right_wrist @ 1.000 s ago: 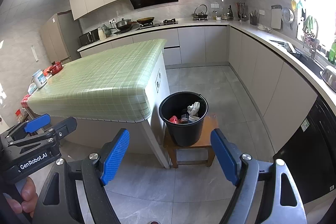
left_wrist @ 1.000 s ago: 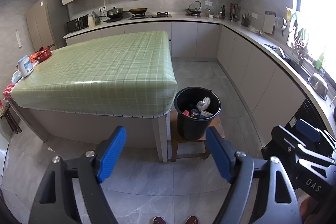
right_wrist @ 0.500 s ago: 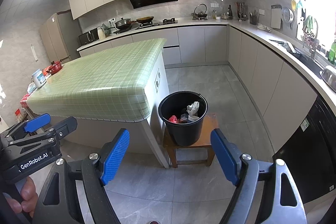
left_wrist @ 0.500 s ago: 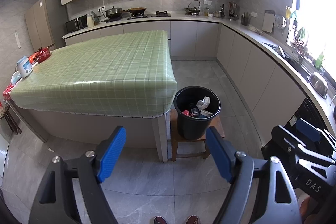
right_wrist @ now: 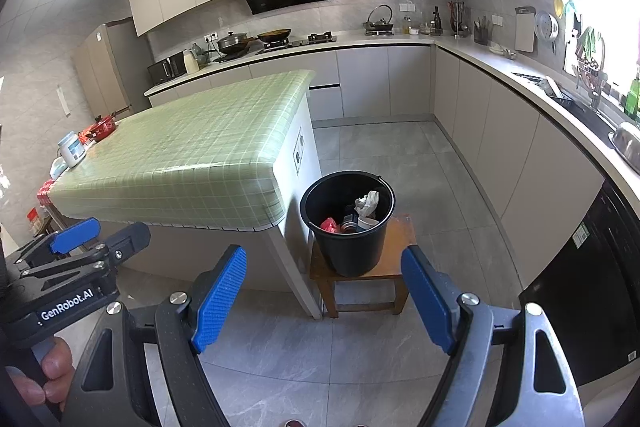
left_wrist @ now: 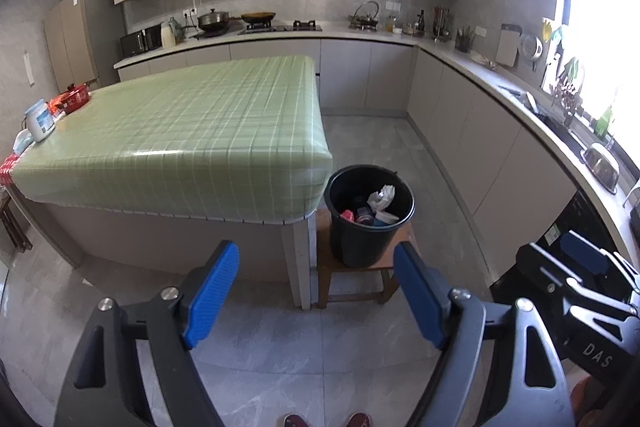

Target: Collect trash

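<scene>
A black bucket [left_wrist: 360, 247] stands on a low wooden stool [left_wrist: 352, 267] beside the island corner; it also shows in the right wrist view [right_wrist: 352, 251]. Inside lie crumpled white paper [left_wrist: 382, 196], a red wrapper [right_wrist: 330, 225] and dark cans. My left gripper [left_wrist: 316, 291] is open and empty, held above the floor well short of the bucket. My right gripper [right_wrist: 324, 293] is open and empty, at a similar distance. Each gripper appears at the edge of the other's view.
The island with a green checked cloth [left_wrist: 192, 131] stands left of the bucket. A white jar [left_wrist: 39, 121] and a red pot [left_wrist: 74, 99] sit at its far left edge. Counters [left_wrist: 500, 83] run along the back and right. A black appliance [right_wrist: 592, 267] is at right.
</scene>
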`<state>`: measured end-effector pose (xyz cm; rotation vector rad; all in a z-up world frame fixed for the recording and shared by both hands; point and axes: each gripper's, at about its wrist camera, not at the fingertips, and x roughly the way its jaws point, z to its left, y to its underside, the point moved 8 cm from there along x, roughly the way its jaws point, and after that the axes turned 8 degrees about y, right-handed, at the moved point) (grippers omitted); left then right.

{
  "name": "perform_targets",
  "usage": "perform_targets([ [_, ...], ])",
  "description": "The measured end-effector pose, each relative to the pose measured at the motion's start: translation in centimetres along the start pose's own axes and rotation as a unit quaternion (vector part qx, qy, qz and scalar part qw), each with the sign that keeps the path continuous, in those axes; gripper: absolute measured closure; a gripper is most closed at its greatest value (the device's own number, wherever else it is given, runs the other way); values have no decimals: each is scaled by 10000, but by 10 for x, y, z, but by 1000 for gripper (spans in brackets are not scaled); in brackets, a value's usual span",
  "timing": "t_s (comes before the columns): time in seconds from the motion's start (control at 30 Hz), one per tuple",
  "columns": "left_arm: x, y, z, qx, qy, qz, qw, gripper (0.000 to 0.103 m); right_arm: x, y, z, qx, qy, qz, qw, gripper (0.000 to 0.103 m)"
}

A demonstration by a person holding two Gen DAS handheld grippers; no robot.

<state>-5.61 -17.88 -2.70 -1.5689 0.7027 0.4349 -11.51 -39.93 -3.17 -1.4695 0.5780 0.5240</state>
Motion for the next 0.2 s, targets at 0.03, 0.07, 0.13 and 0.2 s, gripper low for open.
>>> perform_targets([
  [0.03,-1,-1,-1,38,-9,-34,10000,22,1,1,0,0,11,5,10000,22],
  [0.07,-1,-2,-2,84,-22,-46,10000,22,2,1,-1,6,21,17,10000,22],
  [0.13,1,-3,-4,132,-6,14,9999,21,2,2,-2,50,30,27,10000,22],
  [0.2,5,-2,-6,175,-22,143,9997,13,3,3,-4,89,54,41,9999,22],
])
